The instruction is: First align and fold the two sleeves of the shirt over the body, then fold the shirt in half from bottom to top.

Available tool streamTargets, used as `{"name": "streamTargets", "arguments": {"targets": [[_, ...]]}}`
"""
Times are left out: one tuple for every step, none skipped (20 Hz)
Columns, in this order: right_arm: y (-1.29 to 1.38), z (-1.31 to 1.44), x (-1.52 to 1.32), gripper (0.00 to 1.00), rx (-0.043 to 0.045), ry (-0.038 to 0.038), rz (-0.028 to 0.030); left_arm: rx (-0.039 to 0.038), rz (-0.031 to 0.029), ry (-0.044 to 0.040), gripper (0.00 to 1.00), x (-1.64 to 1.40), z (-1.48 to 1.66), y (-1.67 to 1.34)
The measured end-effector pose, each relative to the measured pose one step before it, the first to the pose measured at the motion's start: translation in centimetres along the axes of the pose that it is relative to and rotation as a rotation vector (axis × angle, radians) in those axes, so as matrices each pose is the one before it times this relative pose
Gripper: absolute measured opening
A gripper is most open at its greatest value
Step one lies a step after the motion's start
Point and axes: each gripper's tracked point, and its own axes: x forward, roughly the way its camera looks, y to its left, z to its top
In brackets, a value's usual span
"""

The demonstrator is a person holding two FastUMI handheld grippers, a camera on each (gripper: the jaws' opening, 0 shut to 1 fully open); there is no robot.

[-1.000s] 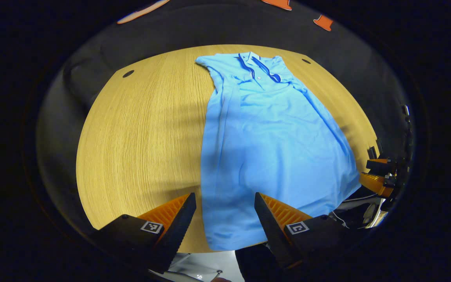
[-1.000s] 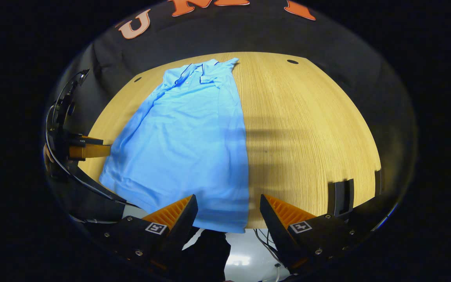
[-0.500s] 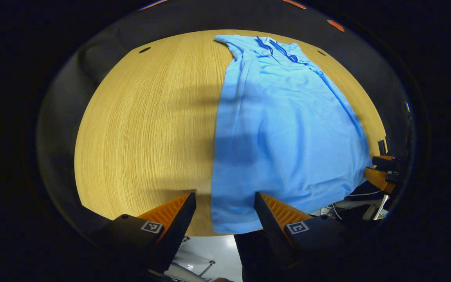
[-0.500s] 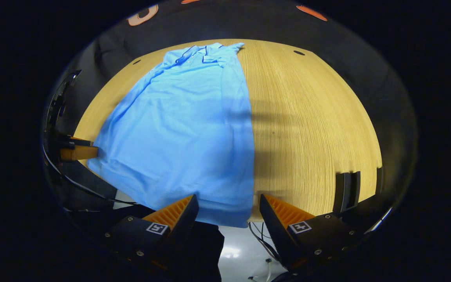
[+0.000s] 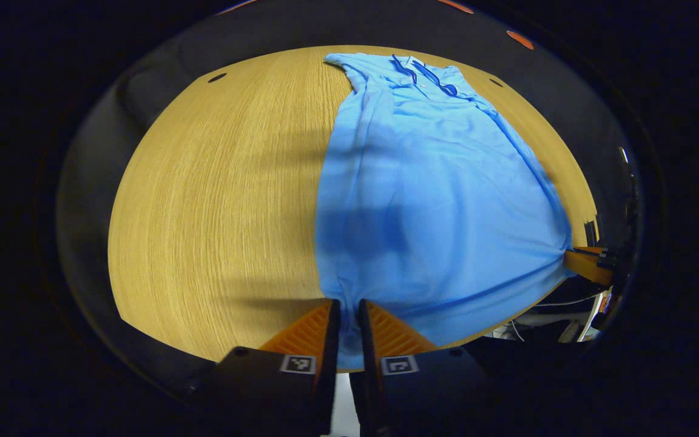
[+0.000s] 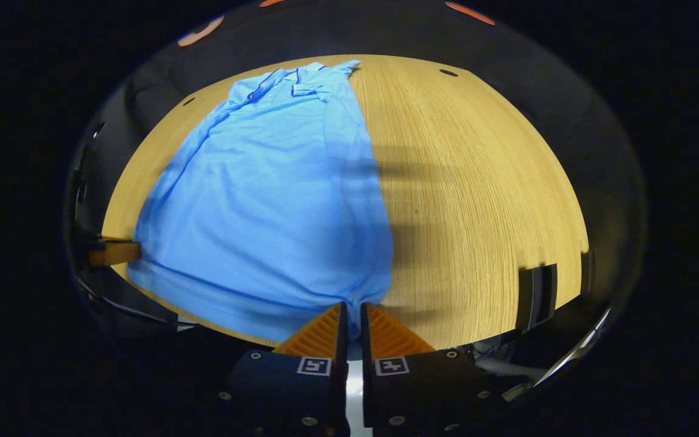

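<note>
At the near edge of the wooden bench [image 5: 204, 200], the near hem of the blue shirt [image 5: 434, 200] is being pinched at its left corner by the left claw [image 5: 347, 315] and at its right corner by the right claw [image 6: 351, 317]. In each view the other claw is being shown off to the side. The shirt is lying flat, its collar [image 6: 276, 85] at the far edge. A dark bracket [image 6: 534, 294] is being shown at the bench's near right edge in the right gripper view.

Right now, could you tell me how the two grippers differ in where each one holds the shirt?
The left gripper pinches the hem at the shirt's left corner, the right gripper at the opposite, right corner. In the left gripper view the bare table lies to the left of the cloth; in the right gripper view, to its right. Both are shut on the hem at the table's near edge.
</note>
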Motion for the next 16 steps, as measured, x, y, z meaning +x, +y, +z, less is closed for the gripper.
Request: {"name": "streamTargets", "arguments": {"targets": [[0.363,0.185,0.066,0.10,0.02206,0.00950,0.01771,-0.00603,-0.02342,0.00526,0.12,0.187,0.007,-0.252],[1.086,0.067,-0.100,0.06,0.03668,0.01768,0.05425,-0.00720,-0.02927,0.01133,0.09,-0.090,0.105,-0.418],[1.219,0.333,-0.140,0.05,0.05359,0.00247,0.05789,-0.00147,-0.01326,-0.00913,0.08,-0.450,0.460,-0.100],[0.708,0.461,-0.210,0.05,0.04052,-0.00178,0.03252,0.00608,-0.00335,-0.02106,0.07,-0.361,0.701,0.105],[0.107,0.610,-0.128,0.05,0.01931,-0.00900,0.00755,0.00397,-0.00573,-0.01916,0.07,-0.154,0.944,0.060],[0.090,0.737,-0.247,0.05,0.00831,-0.01901,0.00287,0.00127,-0.02483,-0.00695,0.07,-0.382,0.787,-0.223],[0.291,0.791,-0.212,0.04,0.00594,-0.01658,0.00885,0.00388,-0.01341,-0.01570,0.07,-0.285,0.905,-0.121],[0.313,0.790,-0.182,0.05,0.00633,-0.01396,0.00619,0.00879,-0.00541,-0.01307,0.07,-0.369,1.022,0.105],[0.357,0.721,-0.063,0.05,0.00544,-0.01155,0.00680,0.01092,-0.00557,-0.01489,0.07,-0.348,1.020,0.138],[0.317,0.844,-0.141,0.05,0.00798,-0.01576,0.00634,0.01314,-0.00583,-0.01758,0.07,-0.202,1.205,-0.094],[0.292,0.798,-0.171,0.05,0.00849,-0.01503,0.00786,0.01104,-0.00942,-0.01059,0.07,-0.084,0.951,-0.148],[0.314,0.889,-0.018,0.05,0.00999,-0.01240,0.00648,0.00936,-0.00955,-0.01646,0.07,-0.147,1.125,-0.194],[0.330,0.807,-0.073,0.05,0.01105,-0.01129,0.00833,0.00976,-0.01246,-0.01268,0.07,-0.127,1.124,-0.198],[0.256,0.991,-0.024,0.04,0.00968,-0.01160,0.00351,0.01012,-0.01085,-0.01380,0.07,-0.122,1.170,-0.093],[0.190,0.971,-0.035,0.05,0.00599,-0.01431,-0.00115,0.01286,-0.00929,-0.01181,0.07,0.019,1.008,-0.210],[0.206,1.087,-0.079,0.05,0.00474,-0.01602,-0.00325,0.01608,-0.00763,-0.01097,0.08,-0.031,1.112,-0.033]]}}
